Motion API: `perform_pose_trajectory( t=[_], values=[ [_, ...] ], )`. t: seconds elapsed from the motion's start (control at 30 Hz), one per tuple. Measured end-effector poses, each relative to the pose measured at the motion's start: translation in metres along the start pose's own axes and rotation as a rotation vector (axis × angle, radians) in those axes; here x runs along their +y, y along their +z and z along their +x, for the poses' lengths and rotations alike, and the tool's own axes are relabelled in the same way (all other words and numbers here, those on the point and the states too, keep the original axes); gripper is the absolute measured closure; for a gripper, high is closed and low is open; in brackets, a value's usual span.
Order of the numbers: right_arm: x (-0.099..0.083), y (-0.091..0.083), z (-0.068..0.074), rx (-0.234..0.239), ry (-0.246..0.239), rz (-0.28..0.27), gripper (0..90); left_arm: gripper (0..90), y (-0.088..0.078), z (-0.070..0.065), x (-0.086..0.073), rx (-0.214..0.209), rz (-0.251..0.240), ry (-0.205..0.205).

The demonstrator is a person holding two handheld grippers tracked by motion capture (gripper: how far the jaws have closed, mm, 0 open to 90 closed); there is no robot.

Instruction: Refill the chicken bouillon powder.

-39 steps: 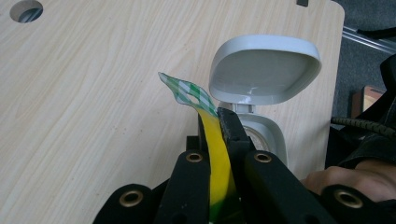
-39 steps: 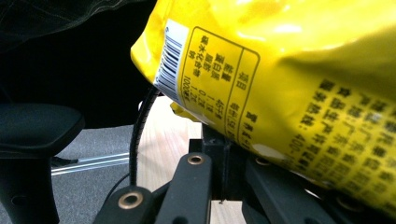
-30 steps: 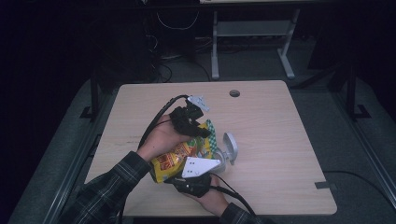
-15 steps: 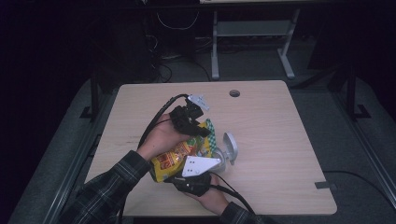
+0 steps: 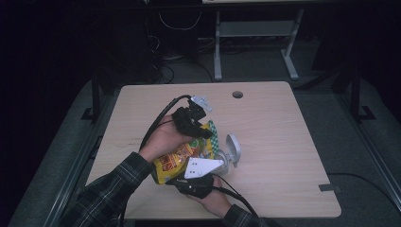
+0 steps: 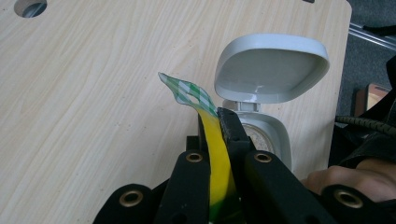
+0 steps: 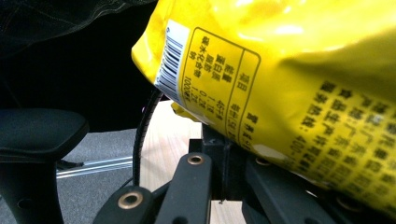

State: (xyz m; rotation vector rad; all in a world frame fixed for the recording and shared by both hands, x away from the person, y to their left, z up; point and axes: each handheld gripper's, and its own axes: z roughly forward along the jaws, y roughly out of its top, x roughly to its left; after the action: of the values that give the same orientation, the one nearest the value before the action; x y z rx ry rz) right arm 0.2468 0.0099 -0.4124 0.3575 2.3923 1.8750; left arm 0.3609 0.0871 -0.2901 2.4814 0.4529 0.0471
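A yellow snack bag (image 5: 176, 160) with a green checked top edge hangs over the near middle of the wooden table (image 5: 283, 142), stretched between both grippers. My left gripper (image 5: 204, 134) is shut on that top edge (image 6: 189, 92); its own view shows the yellow film pinched between the jaws of the left gripper (image 6: 215, 117). My right gripper (image 5: 183, 176) is shut on the bag's bottom seam, and the printed back of the bag (image 7: 289, 70) hangs over the right gripper (image 7: 223, 140). Just right of the bag stands a small grey container (image 5: 231, 151) with its flip lid (image 6: 271, 67) raised.
A round cable hole (image 5: 237, 94) lies near the table's far edge. A metal stand (image 5: 255, 33) and loose cables sit on the floor behind. A grey tape patch (image 5: 327, 187) marks the near right edge. A black chair armrest (image 7: 37, 130) is close to the right gripper.
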Motion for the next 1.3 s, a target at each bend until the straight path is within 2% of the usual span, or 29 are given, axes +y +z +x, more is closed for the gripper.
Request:
perform_pose_trajectory(
  t=[1.3],
  values=[
    [0.0004,-0.0008,-0.0010,0.009,0.008,-0.009,90.0,90.0,0.0016,0.0007,0.0018,0.007,0.011,-0.014]
  ],
)
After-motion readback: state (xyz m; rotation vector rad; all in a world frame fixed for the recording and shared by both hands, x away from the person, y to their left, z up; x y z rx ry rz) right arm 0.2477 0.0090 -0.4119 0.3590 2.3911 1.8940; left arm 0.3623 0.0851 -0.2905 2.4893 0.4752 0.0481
